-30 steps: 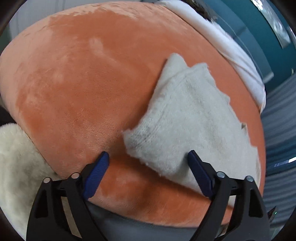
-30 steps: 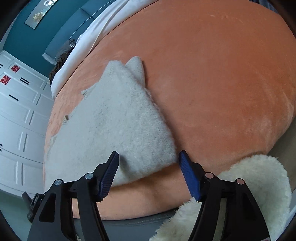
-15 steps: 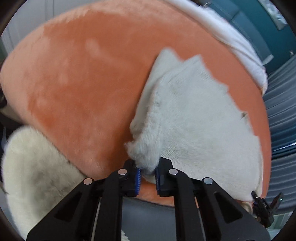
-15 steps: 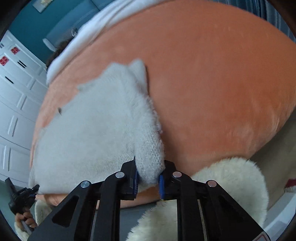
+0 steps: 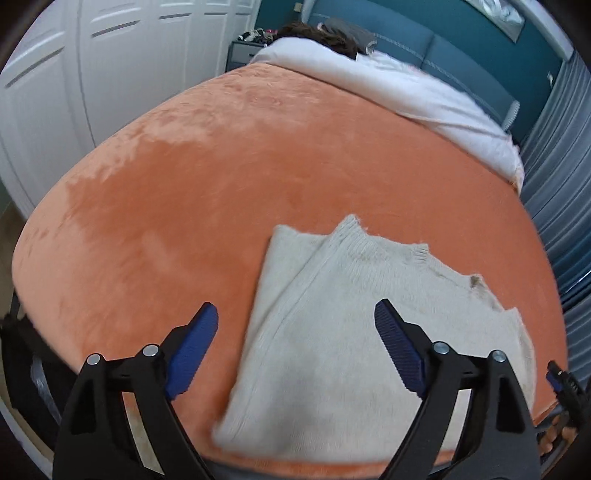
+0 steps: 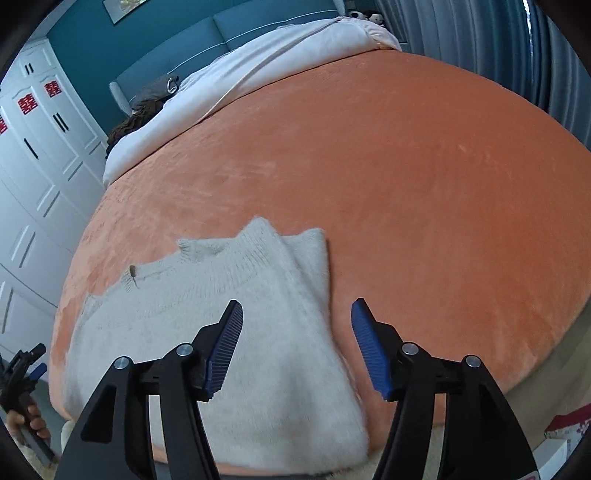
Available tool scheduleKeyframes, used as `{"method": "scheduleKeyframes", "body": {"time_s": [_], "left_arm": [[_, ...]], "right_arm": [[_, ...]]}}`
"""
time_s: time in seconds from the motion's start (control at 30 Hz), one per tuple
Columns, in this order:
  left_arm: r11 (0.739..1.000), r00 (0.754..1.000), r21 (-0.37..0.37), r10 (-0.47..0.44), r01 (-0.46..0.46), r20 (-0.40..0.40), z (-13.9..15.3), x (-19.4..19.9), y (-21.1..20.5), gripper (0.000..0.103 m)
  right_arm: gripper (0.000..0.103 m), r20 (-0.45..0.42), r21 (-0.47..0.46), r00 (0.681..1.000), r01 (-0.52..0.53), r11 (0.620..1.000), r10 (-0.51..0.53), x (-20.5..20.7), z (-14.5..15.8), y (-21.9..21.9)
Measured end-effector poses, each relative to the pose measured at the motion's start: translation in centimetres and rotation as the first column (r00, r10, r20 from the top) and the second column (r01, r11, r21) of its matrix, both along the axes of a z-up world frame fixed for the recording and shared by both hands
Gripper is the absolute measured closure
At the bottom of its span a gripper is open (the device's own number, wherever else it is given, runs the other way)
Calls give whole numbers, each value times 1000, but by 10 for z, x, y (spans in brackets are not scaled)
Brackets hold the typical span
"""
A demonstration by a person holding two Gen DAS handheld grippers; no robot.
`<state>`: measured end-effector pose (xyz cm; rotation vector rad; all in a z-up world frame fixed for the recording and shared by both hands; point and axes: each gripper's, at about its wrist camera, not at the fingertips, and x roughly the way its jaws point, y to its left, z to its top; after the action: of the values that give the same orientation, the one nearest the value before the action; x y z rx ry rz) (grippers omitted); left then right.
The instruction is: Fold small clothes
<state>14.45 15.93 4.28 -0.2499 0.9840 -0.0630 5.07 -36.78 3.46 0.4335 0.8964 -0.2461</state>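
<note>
A small cream knit sweater (image 5: pixel 343 332) lies flat on the orange blanket (image 5: pixel 221 177) at the bed's near edge, with one side folded over in a strip. It also shows in the right wrist view (image 6: pixel 207 325). My left gripper (image 5: pixel 295 347) is open and empty, hovering over the sweater's folded left side. My right gripper (image 6: pixel 297 343) is open and empty above the sweater's folded right edge. Neither gripper touches the cloth.
A white duvet (image 5: pixel 399 88) covers the head of the bed, with dark hair (image 5: pixel 317 35) showing at the pillow. White wardrobe doors (image 6: pixel 33 155) stand on one side, grey curtains (image 5: pixel 561 177) on the other. The other gripper's tip (image 6: pixel 22 365) shows at the lower left.
Both grippers were shut on the sweater's near edge half a second ago. They have let go, opened and drawn back, and the sweater now lies flat with the side folded.
</note>
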Motion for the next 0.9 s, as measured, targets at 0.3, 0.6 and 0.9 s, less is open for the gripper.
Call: {"method": "scheduleKeyframes", "body": {"time_s": [0.3, 0.6, 0.9], "left_arm": [[994, 984, -113, -36, 16, -177, -62, 64, -17, 92], [999, 985, -51, -3, -6, -174, -83, 73, -5, 93], [995, 995, 25, -94, 93, 28, -1, 25, -49, 78]], "right_arm": [[94, -89, -43, 996, -25, 999, 21, 70, -38, 19], [97, -131, 9, 991, 12, 1000, -11, 60, -72, -20], [82, 42, -47, 986, -162, 986, 164, 45, 8, 82]]}}
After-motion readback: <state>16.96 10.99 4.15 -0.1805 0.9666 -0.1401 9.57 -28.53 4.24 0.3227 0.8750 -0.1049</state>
